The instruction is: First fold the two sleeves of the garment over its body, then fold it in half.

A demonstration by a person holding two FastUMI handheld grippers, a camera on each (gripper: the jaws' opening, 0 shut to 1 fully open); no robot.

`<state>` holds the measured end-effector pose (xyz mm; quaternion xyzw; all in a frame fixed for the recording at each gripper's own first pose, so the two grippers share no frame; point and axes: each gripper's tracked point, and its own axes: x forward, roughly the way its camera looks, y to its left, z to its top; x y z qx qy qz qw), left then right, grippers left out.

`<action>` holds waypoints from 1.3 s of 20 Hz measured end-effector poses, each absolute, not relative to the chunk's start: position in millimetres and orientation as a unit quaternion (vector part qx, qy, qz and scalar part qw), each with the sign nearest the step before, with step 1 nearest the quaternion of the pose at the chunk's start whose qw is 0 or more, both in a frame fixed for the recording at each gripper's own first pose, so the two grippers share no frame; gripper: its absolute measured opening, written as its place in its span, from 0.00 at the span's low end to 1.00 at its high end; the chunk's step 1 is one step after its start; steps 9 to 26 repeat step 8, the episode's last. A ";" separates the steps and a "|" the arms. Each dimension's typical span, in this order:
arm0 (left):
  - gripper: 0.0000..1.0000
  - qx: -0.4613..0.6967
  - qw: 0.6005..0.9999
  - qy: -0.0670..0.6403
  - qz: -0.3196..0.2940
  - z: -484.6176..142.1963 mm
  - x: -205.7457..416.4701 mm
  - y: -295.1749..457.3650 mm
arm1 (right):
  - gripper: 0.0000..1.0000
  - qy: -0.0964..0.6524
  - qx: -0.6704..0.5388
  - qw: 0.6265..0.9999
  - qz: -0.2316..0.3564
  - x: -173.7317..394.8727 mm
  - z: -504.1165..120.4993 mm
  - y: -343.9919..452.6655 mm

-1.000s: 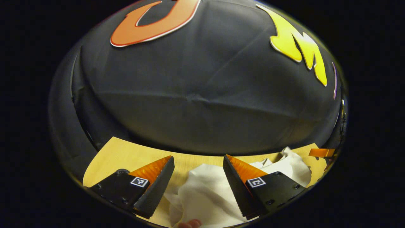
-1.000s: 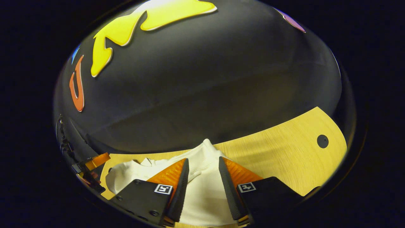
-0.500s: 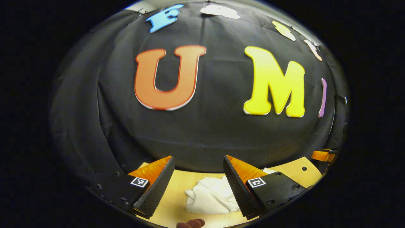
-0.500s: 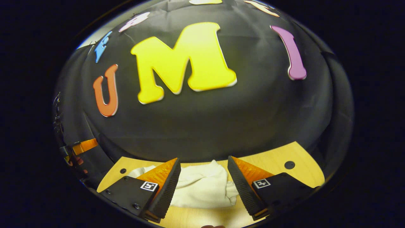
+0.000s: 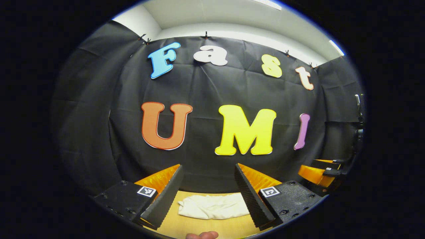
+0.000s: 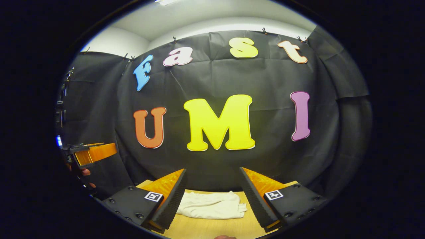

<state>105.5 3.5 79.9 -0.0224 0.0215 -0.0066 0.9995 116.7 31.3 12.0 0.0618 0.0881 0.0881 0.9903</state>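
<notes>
Left gripper (image 5: 209, 192): fingers spread wide, nothing between them, held above the light wooden tabletop (image 5: 206, 227). The white cloth garment (image 5: 214, 206) lies bunched in a low, compact heap on that tabletop, near the black cloth wall, apart from the fingers. Whether its folds are neat I cannot tell; it sits small and low in both views.

Right gripper (image 6: 212, 194): fingers likewise spread, empty, raised over the garment (image 6: 211, 205). It also appears at the right edge of the left gripper view.

A fingertip (image 5: 202, 235) shows at the bottom edge.
</notes>
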 end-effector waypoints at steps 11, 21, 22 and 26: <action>0.98 -0.004 1.000 0.013 0.011 53.7 28.9 -22.7 | 0.92 0.067 0.043 0.996 0.042 36.8 7.7 20.2; 0.98 -0.004 1.000 0.013 0.011 53.7 28.9 -22.7 | 0.92 0.067 0.043 0.996 0.042 36.8 7.7 20.2; 0.98 -0.004 1.000 0.013 0.011 53.7 28.9 -22.7 | 0.92 0.067 0.043 0.996 0.042 36.8 7.7 20.2; 0.98 -0.004 1.000 0.013 0.011 53.7 28.9 -22.7 | 0.92 0.067 0.043 0.996 0.042 36.8 7.7 20.2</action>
